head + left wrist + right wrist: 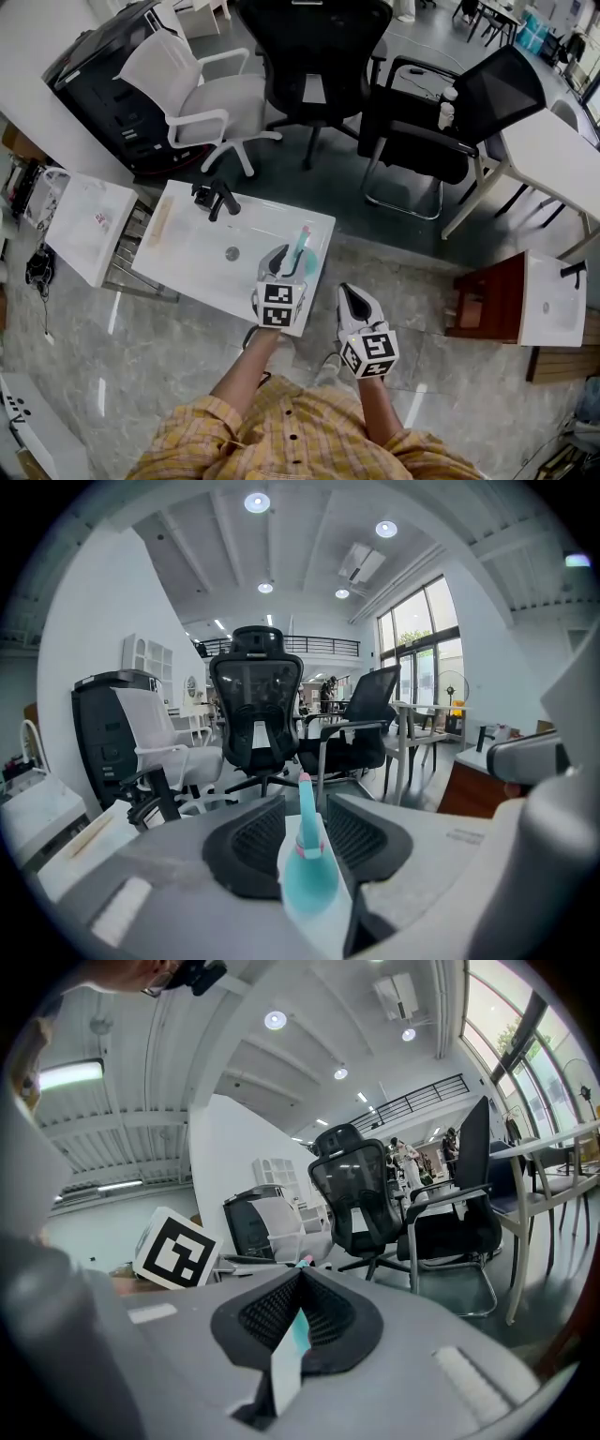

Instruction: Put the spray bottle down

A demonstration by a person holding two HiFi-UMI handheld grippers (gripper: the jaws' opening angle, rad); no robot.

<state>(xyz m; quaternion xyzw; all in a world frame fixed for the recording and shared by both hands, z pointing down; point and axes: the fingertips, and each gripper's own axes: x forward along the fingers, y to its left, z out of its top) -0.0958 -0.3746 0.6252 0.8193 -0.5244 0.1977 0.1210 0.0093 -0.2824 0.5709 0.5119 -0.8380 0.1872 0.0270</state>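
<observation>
One white washbasin (202, 246), seemingly marble floor (169, 375).

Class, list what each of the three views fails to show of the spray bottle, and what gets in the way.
- Head view: the base of the spray bottle, hidden behind the left tongs.
- Left gripper view: the bottle's lower end, blurred.
- Right gripper view: nearly all of the bottle, behind the shut right tongs.

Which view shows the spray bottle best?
Left gripper view: the spray bottle sits centred, nozzle to body. Head view shows it partly hidden by the left claw; right gripper view shows only a teal sliver.
</observation>
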